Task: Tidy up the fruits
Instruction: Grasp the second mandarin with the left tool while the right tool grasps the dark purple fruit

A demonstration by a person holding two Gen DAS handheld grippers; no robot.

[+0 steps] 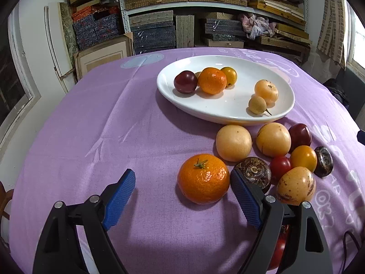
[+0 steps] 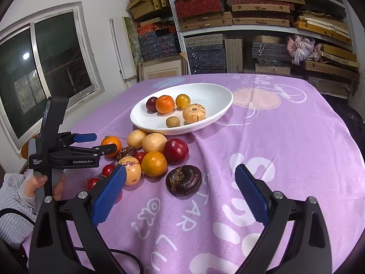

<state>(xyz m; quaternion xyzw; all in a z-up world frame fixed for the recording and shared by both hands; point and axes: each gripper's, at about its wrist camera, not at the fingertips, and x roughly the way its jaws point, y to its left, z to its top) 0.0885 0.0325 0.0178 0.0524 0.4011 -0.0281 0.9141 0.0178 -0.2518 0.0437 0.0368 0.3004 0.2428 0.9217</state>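
Note:
A white oval plate [image 1: 228, 117] [image 2: 180, 132] at the table's far side holds a dark plum, a tangerine, a yellow fruit and two pale ones. In front of it lies a loose pile of fruit [image 1: 273, 139] [image 2: 155, 142]. A tangerine [image 1: 203, 179] [image 2: 109, 142] sits at the pile's left end, between the open fingers of my left gripper [image 1: 182, 173] [image 2: 102, 142], close against the right pad and far from the left one. My right gripper [image 2: 180, 167] stands open over a dark brown squat fruit [image 2: 183, 179] [image 1: 324, 161], with no pad touching it.
A purple printed cloth [image 2: 285, 137] covers the table. A person's hand [image 2: 34, 183] in a grey sleeve holds the left gripper at the table's left edge. Shelves of stacked boxes [image 2: 251, 18] stand behind, a window [image 2: 45, 68] on the left. A black cable [image 2: 127, 255] lies at the front edge.

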